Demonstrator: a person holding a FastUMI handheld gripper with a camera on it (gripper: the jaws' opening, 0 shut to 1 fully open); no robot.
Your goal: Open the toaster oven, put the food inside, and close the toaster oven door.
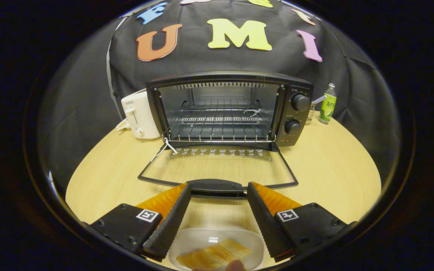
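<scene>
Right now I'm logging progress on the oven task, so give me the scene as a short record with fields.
toaster oven: on the table, beyond the tool
oven door: folded fully down, handle at the fingertips
oven rack: bare, no food on it
food: pale slices on the plate
plate: on the table, low between the fingers
tool: open, fingers spread, gripping nothing
white toaster: beside the oven
green bottle: on the oven's other side
table: light wood
step done: door opened; food not yet inside
</scene>
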